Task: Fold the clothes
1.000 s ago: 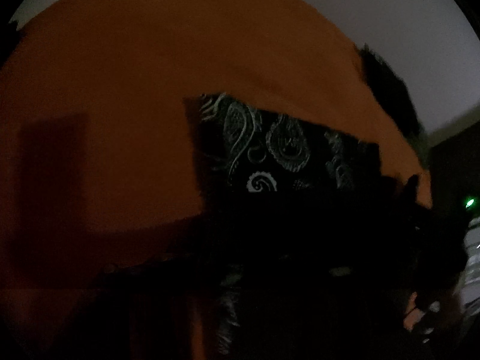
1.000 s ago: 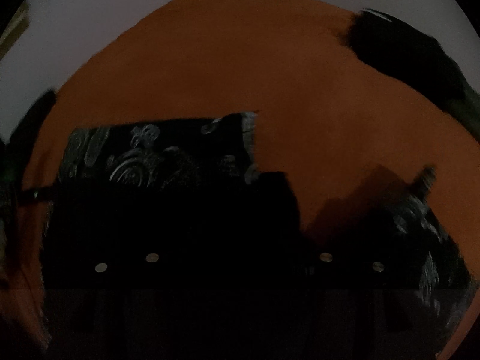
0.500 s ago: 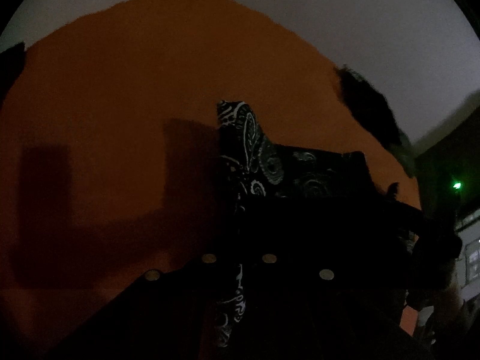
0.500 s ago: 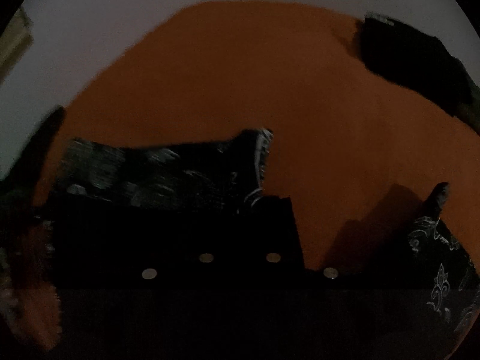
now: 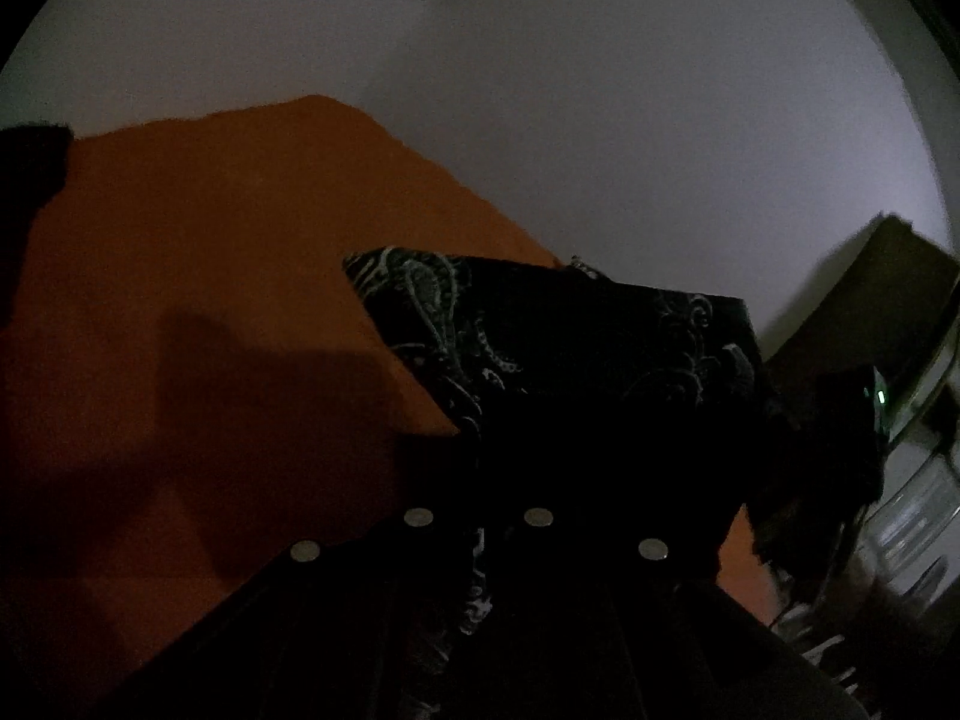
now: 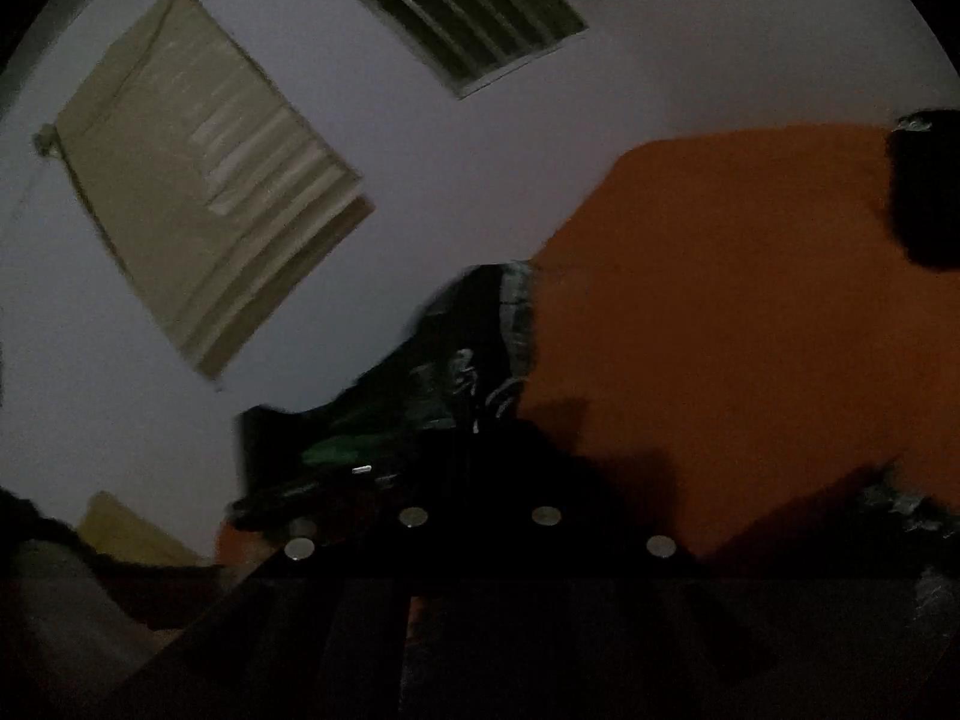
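- Both grippers have tipped up since a moment ago, so more grey wall and less orange surface shows, and the black paisley cloth point(image 5: 540, 324) has come up with them.
- Now the black paisley cloth hangs off the orange surface point(image 5: 210, 228), near its far right corner in the left view.
- Its long side runs across, from the left gripper point(image 5: 480, 540) toward the right gripper point(image 6: 480, 516).
- In the left view a thin strip of the cloth runs down between the fingers, so the left gripper looks closed on the cloth's edge.
- In the right view the cloth point(image 6: 480, 372) sits just past the fingertips, up and a bit left. It is too dark to tell if those fingers are pinching it.
- Both grippers seem about as near to the cloth as each other, one at each end.
- My guess is that the cloth gets laid down again, folded over, on the orange surface below and ahead.
- Another dark pile point(image 6: 924, 198) lies at the far right edge of the orange surface, well apart.
- A covered window point(image 6: 198, 222) and a vent point(image 6: 444, 6) are on the wall behind.
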Demonstrator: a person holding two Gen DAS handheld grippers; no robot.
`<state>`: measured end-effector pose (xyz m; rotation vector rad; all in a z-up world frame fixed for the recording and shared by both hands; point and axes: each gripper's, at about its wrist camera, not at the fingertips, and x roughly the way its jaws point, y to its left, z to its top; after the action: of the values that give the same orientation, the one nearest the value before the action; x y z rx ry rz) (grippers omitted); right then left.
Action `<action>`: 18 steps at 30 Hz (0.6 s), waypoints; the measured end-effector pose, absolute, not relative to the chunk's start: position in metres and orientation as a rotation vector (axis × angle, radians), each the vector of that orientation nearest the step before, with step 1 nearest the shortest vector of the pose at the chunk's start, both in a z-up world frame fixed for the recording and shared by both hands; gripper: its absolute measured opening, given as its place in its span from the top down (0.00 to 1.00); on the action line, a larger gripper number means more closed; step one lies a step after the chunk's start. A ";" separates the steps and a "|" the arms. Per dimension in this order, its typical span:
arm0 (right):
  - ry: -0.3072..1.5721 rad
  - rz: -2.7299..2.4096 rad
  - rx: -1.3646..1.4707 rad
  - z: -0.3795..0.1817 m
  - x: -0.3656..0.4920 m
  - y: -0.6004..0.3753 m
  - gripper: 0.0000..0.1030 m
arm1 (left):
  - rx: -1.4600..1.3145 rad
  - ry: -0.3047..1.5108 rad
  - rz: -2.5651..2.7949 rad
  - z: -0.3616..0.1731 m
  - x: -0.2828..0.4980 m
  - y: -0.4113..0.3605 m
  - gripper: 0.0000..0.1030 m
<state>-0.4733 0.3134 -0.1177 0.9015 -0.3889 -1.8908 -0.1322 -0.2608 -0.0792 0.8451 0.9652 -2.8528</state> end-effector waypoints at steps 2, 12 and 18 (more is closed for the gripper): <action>-0.408 -1.921 0.952 -0.127 -0.494 0.316 0.96 | 0.890 0.903 -2.824 -0.084 -0.151 -0.258 0.98; -0.320 -2.118 1.351 -0.223 -0.588 0.285 0.96 | 1.105 0.814 -2.619 -0.109 -0.218 -0.266 0.97; -0.316 -2.157 1.531 -0.258 -0.593 0.274 0.78 | 1.224 0.751 -2.548 -0.118 -0.234 -0.276 0.95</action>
<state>-0.5933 0.2741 -0.2584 1.5310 -0.3161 -2.1575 -0.2341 -0.2758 -0.1185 1.2241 0.7509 -2.5480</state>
